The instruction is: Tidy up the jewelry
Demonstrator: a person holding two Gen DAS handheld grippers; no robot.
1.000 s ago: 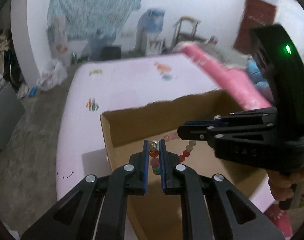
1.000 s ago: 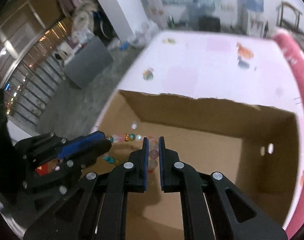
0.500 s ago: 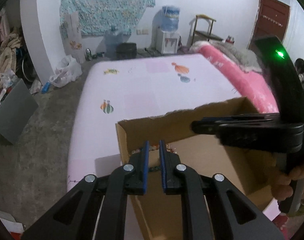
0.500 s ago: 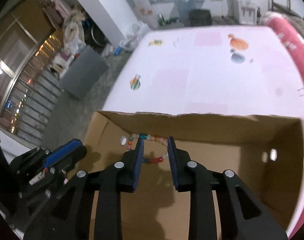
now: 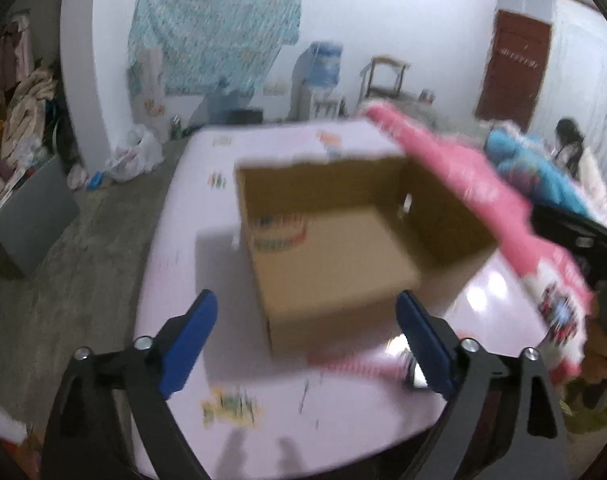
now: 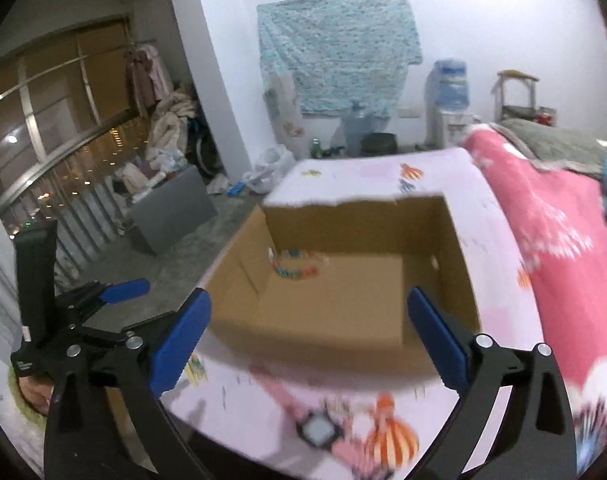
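An open cardboard box (image 5: 343,280) (image 6: 443,280) stands on the pink table. A string of coloured beads (image 5: 279,234) (image 6: 297,266) lies inside it by the left wall. My left gripper (image 5: 307,320) is wide open and empty, held back from the box's near corner. My right gripper (image 6: 309,322) is wide open and empty above the box's near edge. A pink-strapped watch (image 6: 317,428) lies on the table in front of the box; it also shows blurred in the left wrist view (image 5: 411,368). The left gripper also shows at the left of the right wrist view (image 6: 115,290).
The pink table (image 6: 383,168) ends at a rounded near edge. A pink blanket (image 6: 551,232) lies along its right side. A grey panel (image 6: 171,208) and bags stand on the floor to the left. A person (image 5: 571,152) sits at the far right.
Both grippers let go of the bead string, opened wide and pulled back up out of the box. The beads now lie on the box floor.
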